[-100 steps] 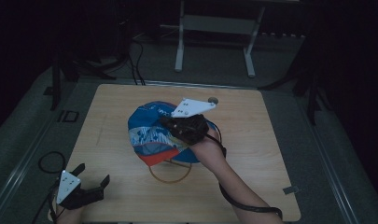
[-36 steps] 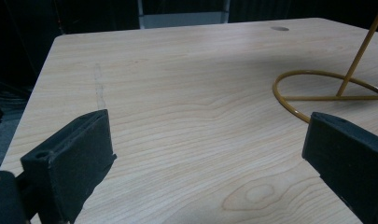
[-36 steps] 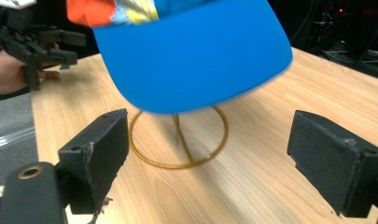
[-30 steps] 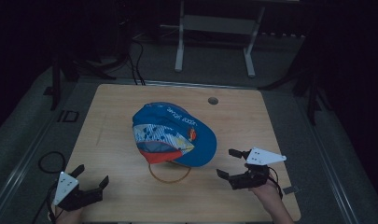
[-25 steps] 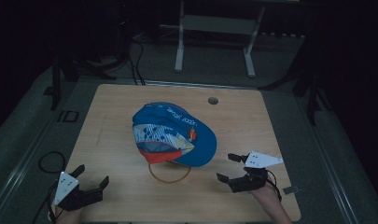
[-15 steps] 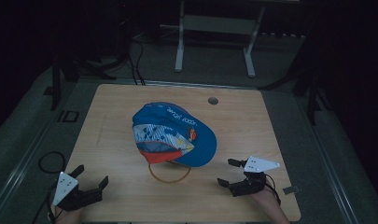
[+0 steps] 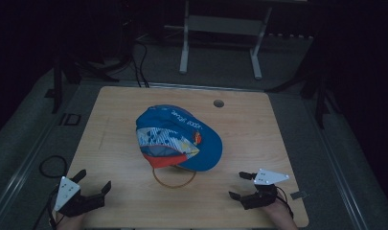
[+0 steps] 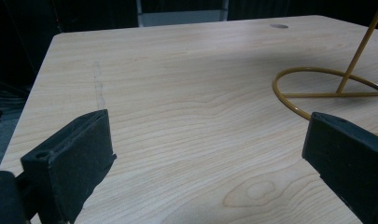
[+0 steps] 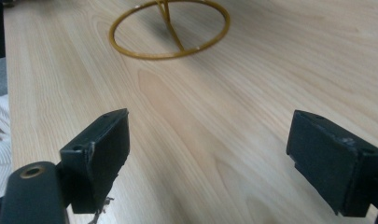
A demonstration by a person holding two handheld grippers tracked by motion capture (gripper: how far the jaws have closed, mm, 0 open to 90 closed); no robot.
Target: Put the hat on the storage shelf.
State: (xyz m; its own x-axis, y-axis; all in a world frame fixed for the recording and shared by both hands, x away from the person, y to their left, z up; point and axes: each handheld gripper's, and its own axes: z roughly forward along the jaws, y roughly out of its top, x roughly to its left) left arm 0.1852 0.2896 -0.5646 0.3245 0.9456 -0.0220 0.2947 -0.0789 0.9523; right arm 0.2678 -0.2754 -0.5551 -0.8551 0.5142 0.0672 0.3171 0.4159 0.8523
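Cap (image 7: 178, 137) sits on its wire stand (image 7: 174, 178), ahead of both grippers' (image 7: 90, 188) (image 7: 244, 185) empty, wide-open jaws, seemingly displayed.

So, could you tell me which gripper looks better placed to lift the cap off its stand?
Probably the right gripper: it sits open, nearer the blue cap, beside its overhanging brim. The left gripper, also open, rests farther off at the table's near-left corner.

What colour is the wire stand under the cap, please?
Mustard yellow wire stand, clearest in the right gripper view.
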